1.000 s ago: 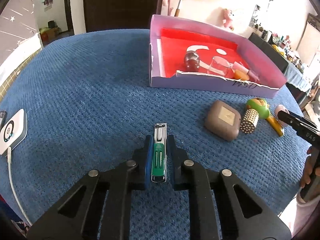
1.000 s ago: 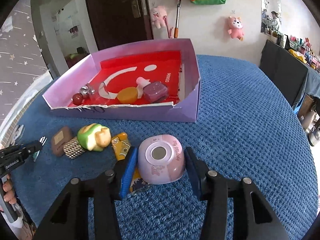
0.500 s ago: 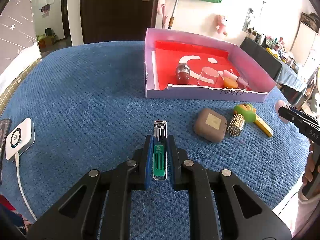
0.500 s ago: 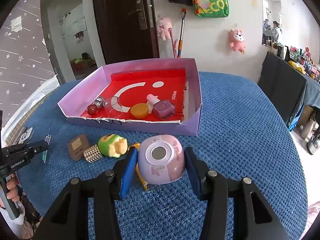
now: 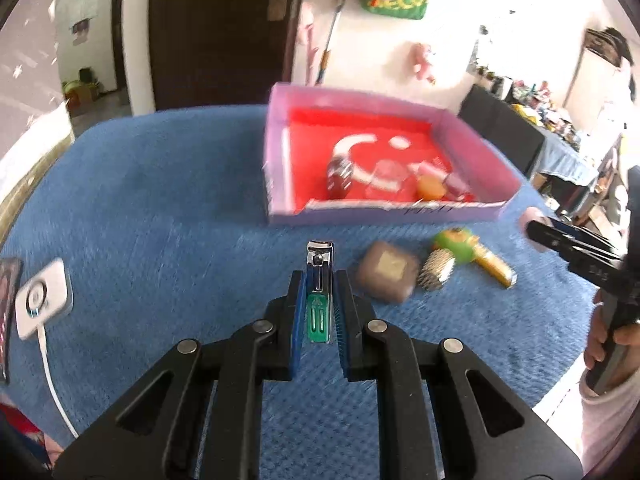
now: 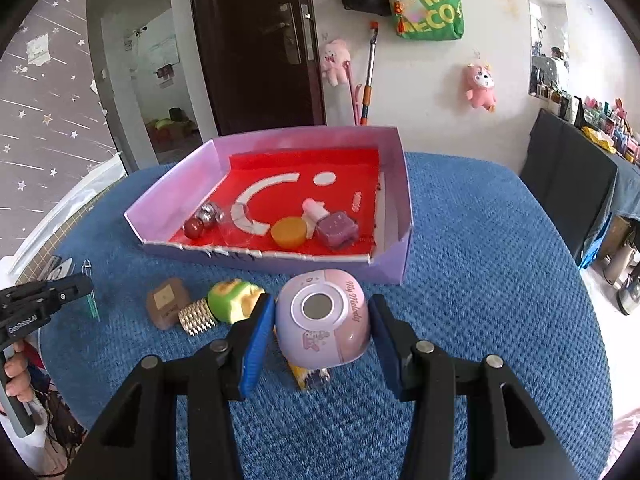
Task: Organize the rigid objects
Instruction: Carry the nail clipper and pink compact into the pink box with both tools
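Note:
My left gripper (image 5: 320, 298) is shut on a silver nail clipper with a green handle (image 5: 319, 280), held above the blue cloth. My right gripper (image 6: 322, 320) is shut on a round pink case (image 6: 324, 316), lifted above a yellow item (image 6: 308, 376). A purple box with a red floor (image 6: 404, 200) stands beyond both; it holds a red ball, a silver ball, a clear cup, an orange disc and a purple bottle. On the cloth before it lie a brown square case (image 6: 168, 306), a silver roller (image 6: 196, 320) and a green toy (image 6: 236, 306).
A white device with a cable (image 5: 42, 304) and a phone (image 5: 8, 312) lie at the table's left edge. A person's hand (image 5: 612, 340) grips the right tool beyond the right edge. A dark chair (image 6: 568, 184) stands past the table's far right.
Both grippers have risen with their objects, so the box and loose items look smaller and farther. The left wrist view is blurred from motion.

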The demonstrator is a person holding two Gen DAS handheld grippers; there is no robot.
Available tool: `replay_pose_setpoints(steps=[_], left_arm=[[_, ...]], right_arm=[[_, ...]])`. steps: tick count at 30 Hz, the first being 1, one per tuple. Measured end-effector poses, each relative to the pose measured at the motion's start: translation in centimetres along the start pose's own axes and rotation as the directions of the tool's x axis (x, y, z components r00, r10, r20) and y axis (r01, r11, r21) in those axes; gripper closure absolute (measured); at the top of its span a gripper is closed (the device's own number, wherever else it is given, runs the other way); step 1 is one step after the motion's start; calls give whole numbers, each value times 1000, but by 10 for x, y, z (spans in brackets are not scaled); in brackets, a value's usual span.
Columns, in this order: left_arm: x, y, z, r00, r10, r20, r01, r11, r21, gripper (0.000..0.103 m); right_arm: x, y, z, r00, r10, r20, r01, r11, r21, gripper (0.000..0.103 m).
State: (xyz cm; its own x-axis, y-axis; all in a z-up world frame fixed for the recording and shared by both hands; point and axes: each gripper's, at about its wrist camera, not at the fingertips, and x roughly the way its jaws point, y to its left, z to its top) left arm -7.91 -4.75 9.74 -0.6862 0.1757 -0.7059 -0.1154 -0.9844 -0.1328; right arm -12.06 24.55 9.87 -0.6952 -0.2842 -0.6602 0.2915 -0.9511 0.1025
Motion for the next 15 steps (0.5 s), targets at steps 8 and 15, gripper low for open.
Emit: replay_pose_setpoints(steps=[8,15], left_arm=[[13,-36,58,992,-124,3,124,990,64,90],[70,-57,115,983,-161,-85,168,982,82,90]], right_arm=[[21,-3,52,998,59,-4,-59,998,-10,52],[77,-7,94,997,33,-66,-36,998,-43,52]])
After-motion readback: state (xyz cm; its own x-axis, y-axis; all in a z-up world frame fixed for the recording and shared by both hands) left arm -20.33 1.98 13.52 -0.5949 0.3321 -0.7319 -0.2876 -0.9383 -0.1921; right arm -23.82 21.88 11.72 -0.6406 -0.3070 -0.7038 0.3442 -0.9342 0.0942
